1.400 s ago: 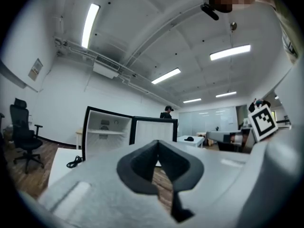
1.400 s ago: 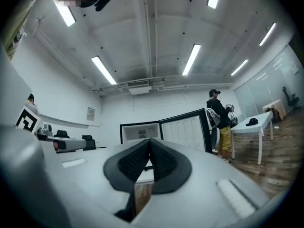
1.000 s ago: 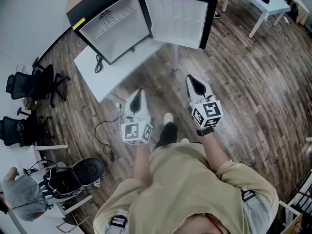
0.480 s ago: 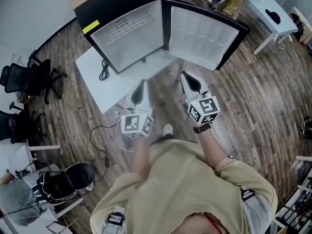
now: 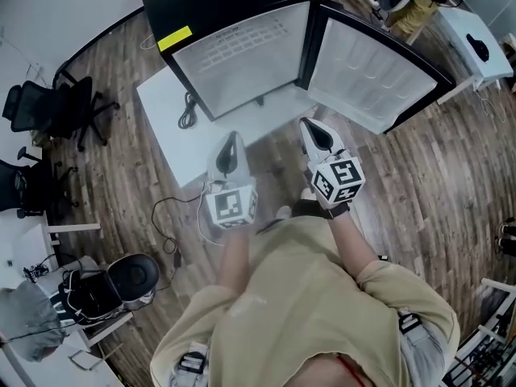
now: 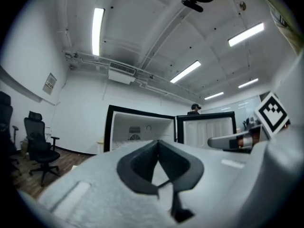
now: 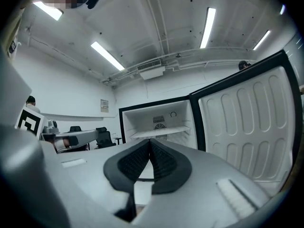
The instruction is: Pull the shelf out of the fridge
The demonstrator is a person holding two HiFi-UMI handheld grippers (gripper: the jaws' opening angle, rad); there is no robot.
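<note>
Head view: both grippers clenched and empty, well short of the open fridge.
Left gripper [image 5: 232,139] and right gripper [image 5: 313,129] point at the boxy black fridge [image 5: 242,6], probably just carried towards it. The thin wire shelf [image 5: 242,43] sits inside the smooth white cabinet, and the ribbed door [image 5: 379,75] is swung wide.

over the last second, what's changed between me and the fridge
You walked toward the fridge, carrying the left gripper and right gripper forward; it now sits nearer both. Nothing was gripped or released. Both stay shut and empty, the door open, the shelf inside.
</note>
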